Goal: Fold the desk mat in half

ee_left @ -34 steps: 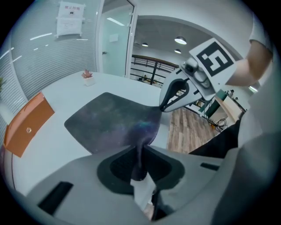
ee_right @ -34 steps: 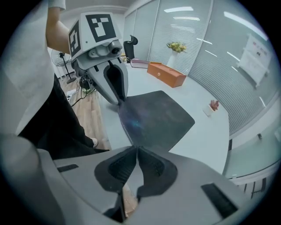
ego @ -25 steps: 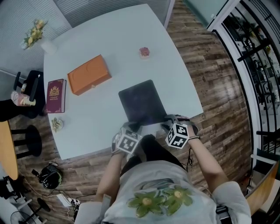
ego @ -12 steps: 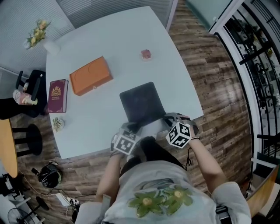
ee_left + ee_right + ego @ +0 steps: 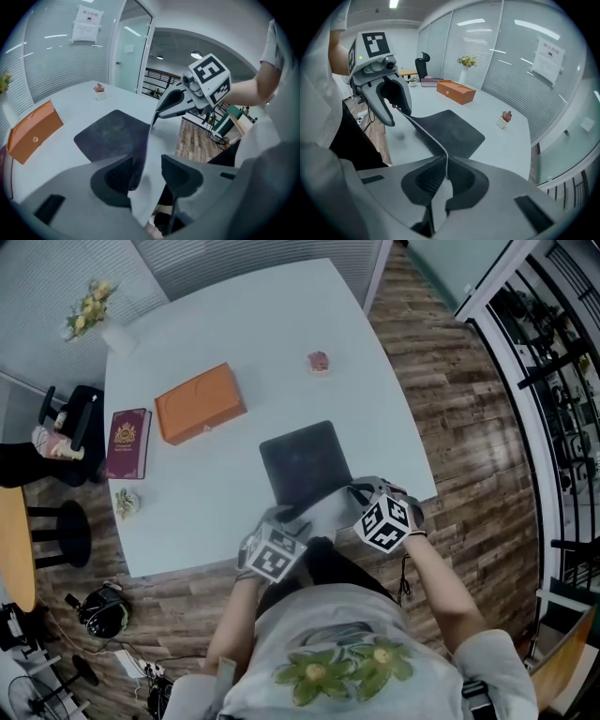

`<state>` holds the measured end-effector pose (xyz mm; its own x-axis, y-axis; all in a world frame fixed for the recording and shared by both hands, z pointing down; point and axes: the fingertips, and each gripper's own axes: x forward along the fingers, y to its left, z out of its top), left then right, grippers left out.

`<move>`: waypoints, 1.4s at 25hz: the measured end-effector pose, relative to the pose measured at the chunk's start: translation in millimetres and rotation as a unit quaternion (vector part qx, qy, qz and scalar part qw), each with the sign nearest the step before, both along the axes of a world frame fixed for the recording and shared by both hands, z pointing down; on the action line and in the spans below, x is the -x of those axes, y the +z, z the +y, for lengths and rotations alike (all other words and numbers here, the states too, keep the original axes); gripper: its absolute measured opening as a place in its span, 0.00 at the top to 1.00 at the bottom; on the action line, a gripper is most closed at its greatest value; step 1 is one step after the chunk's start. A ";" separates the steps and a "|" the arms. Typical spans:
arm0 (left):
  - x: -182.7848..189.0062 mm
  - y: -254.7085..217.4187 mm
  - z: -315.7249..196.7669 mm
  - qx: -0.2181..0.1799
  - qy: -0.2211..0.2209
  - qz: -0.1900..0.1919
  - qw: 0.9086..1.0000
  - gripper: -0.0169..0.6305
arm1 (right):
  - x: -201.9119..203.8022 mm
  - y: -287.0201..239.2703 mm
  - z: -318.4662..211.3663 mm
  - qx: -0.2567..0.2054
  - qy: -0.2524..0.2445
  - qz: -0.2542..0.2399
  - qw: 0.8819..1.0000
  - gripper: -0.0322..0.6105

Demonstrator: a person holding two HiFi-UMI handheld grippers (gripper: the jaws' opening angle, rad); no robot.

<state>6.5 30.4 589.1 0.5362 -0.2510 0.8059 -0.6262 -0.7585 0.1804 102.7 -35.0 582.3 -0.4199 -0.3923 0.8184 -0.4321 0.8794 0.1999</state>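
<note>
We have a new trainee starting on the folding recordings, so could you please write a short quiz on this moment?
1. Which does the right gripper grip? A. desk mat B. maroon book C. nothing
2. True or false: the orange box lies on the mat.
3. Which edge of the mat is raised off the table?
Key: 1 A; 2 false; 3 the edge nearest the person.

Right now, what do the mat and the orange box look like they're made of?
The mat looks like thin, flexible faux leather or rubber: dark matte top, pale underside, its lifted edge bending limply. The box seems rigid, smooth orange leatherette or card; which, I can't tell.
</note>
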 end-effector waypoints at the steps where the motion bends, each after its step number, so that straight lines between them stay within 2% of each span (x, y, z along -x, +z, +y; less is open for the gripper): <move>1: -0.6 0.4 0.6 0.000 0.002 -0.002 1.000 0.70 | 0.3 -0.7 -2.1 -0.001 0.000 -0.002 1.000 0.91; 5: 4.7 3.6 -9.0 -0.021 -0.015 -0.022 0.999 0.70 | 0.4 -1.5 -9.5 -0.002 -0.005 -0.004 1.000 0.91; 9: 15.9 -2.9 -26.9 -0.027 -0.064 -0.003 0.998 0.71 | 1.3 -4.3 -13.7 -0.003 -0.011 -0.006 1.000 0.90; 11: 20.3 -8.3 -34.4 -0.027 -0.075 0.004 0.997 0.76 | 1.5 -6.1 -15.2 -0.003 -0.013 -0.010 1.000 0.90; 12: 22.1 -10.2 -37.3 -0.029 -0.079 0.005 0.996 0.84 | 1.5 -6.9 -15.9 -0.003 -0.013 -0.013 1.000 0.90; 13: 23.4 -11.6 -39.9 -0.029 -0.083 0.005 0.996 0.88 | 1.5 -7.7 -16.7 -0.003 -0.014 -0.015 1.000 0.90; 16: 23.8 -15.4 -48.5 -0.028 -0.097 0.010 0.995 0.94 | 2.1 -9.6 -22.0 -0.006 -0.016 -0.020 1.000 0.90; 35: 32.6 -19.6 -72.1 -0.044 -0.169 0.012 0.985 0.94 | 6.7 -21.7 -35.8 -0.022 -0.025 -0.040 0.999 0.90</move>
